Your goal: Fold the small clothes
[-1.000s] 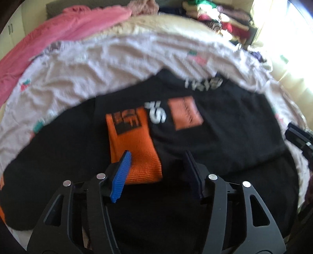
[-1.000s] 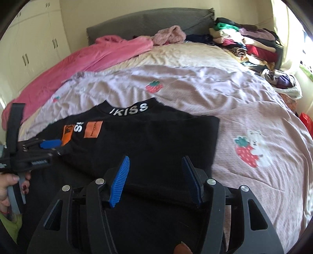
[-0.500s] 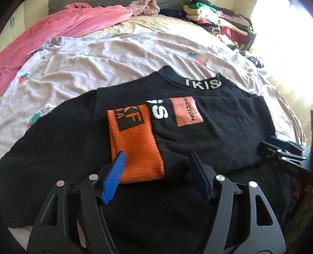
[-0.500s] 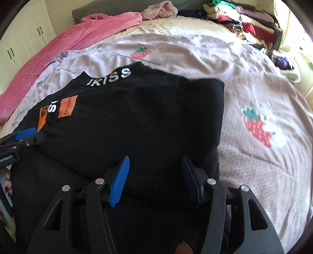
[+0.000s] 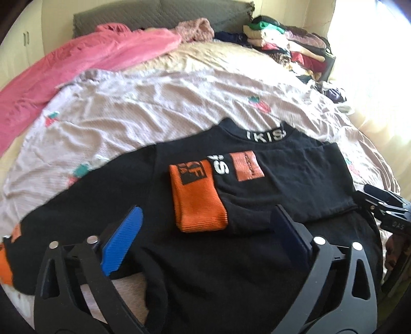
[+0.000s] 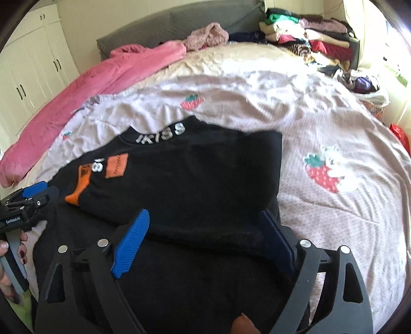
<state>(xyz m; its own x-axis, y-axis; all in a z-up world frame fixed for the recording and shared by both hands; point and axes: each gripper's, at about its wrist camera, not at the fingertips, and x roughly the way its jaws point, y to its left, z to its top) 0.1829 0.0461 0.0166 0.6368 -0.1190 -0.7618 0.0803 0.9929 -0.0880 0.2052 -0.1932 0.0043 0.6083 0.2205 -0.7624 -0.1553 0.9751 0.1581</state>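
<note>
Now my left gripper [image 5: 205,239] and right gripper [image 6: 205,239] both gape wide, gripping nothing, low over black sweater [image 5: 282,179] spread near on bedsheet [image 6: 334,115]. Right sleeve folded across chest, orange cuff [image 5: 197,197] inward, narrowing garment for next fold.

Left wrist camera sits low and close over the black top [image 5: 257,195], facing the far headboard [image 5: 159,15]; right wrist camera looks the same way from further right; both share the top, pink blanket [image 6: 102,77] and far clothes pile [image 6: 308,38].
</note>
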